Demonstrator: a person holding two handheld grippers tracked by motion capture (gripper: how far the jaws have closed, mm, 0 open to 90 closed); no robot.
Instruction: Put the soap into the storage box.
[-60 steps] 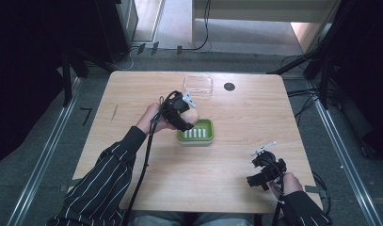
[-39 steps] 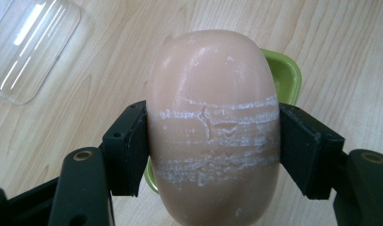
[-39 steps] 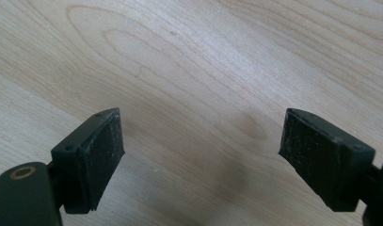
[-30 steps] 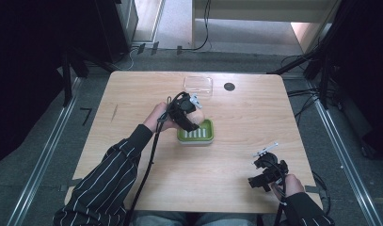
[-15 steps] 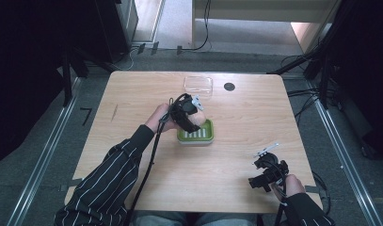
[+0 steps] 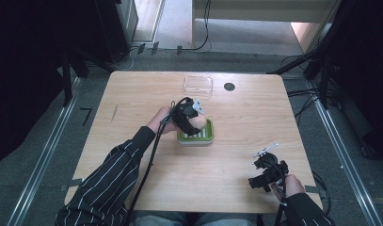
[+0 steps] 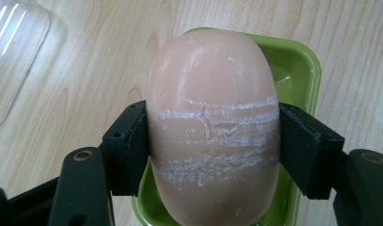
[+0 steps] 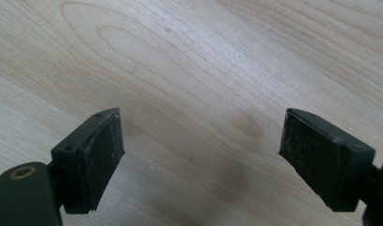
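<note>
Above the glossy green dish (image 7: 299, 70), left gripper (image 7: 212, 141) fingers clamp a smooth, scuffed oval soap (image 7: 212, 108); right gripper (image 8: 201, 150) fingers gape.

Lab test bay, as I see it: wooden table (image 6: 132, 99), floor cables (image 6: 307, 101), metal rails (image 6: 43, 155), dark equipment racks (image 6: 38, 42).

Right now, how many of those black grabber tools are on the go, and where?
2. The left gripper is over the green soap dish, clamped on a peach soap bar. The right gripper is near the table's front right corner, jaws open.
</note>
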